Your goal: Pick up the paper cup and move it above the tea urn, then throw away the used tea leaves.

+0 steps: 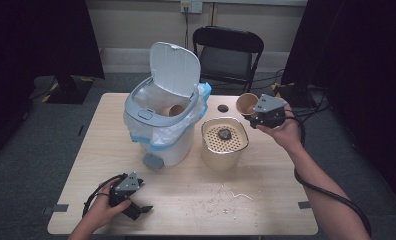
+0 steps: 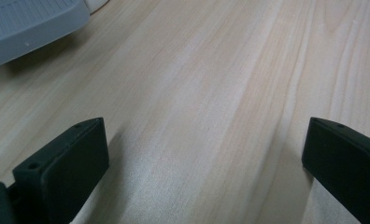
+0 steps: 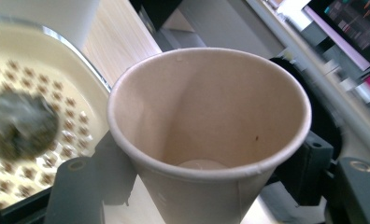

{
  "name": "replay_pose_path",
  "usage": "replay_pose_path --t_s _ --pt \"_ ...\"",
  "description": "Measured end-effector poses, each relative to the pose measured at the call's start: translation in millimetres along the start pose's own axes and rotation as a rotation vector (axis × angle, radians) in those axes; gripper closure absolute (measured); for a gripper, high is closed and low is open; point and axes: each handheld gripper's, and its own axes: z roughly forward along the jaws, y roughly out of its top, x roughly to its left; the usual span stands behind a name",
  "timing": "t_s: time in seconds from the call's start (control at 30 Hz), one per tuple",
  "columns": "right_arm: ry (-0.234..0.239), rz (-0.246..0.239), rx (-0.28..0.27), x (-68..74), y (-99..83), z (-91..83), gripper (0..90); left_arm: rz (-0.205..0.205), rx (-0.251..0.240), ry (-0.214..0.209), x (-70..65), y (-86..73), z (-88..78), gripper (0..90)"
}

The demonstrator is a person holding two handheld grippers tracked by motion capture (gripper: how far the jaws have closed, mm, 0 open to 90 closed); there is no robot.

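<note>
My right gripper (image 1: 256, 116) has hold of the paper cup (image 3: 206, 135): its jaws press on the cup's sides just below the rim, and the open mouth tips toward the camera. The cup sits between the jaws, held off the surface (image 1: 196, 195), with the perforated cream basin (image 1: 225, 137) just below and to one side of it. My left gripper (image 2: 206, 158) rests low on the surface, jaws spread wide with bare wood between them, and the bin's grey pedal (image 2: 29, 28) lies ahead of it.
</note>
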Motion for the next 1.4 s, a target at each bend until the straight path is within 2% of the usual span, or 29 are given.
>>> replay_pose_path --t_s 0.1,0.23,0.47,0.57,0.87,1.07,1.4 --pt "0.033 0.130 -0.027 -5.8 -4.3 -0.2 31.6 0.000 0.000 0.000 0.0 0.0 0.0 0.0" --pt "0.050 0.186 -0.033 -9.9 -5.4 0.3 31.6 0.000 0.000 -0.001 0.0 0.0 0.0 0.0" --pt "0.084 0.193 -0.045 -6.7 -1.5 2.2 31.4 0.001 0.000 -0.001 0.1 0.0 0.0 0.0" --pt "0.109 0.210 -0.061 -6.2 -1.1 2.7 31.4 0.002 0.003 -0.003 0.3 -0.1 -0.2 0.0" --pt "0.129 0.241 -0.081 -11.2 3.3 -2.3 31.3 0.003 0.001 -0.004 0.4 0.0 -0.1 0.0" --pt "0.151 0.236 -0.086 -10.5 10.5 -3.8 31.3 0.003 0.003 -0.004 0.4 -0.1 -0.2 0.0" --pt "0.187 0.260 -0.105 -14.3 26.9 -7.3 31.2 0.003 -0.001 -0.002 0.3 0.0 -0.1 0.0"
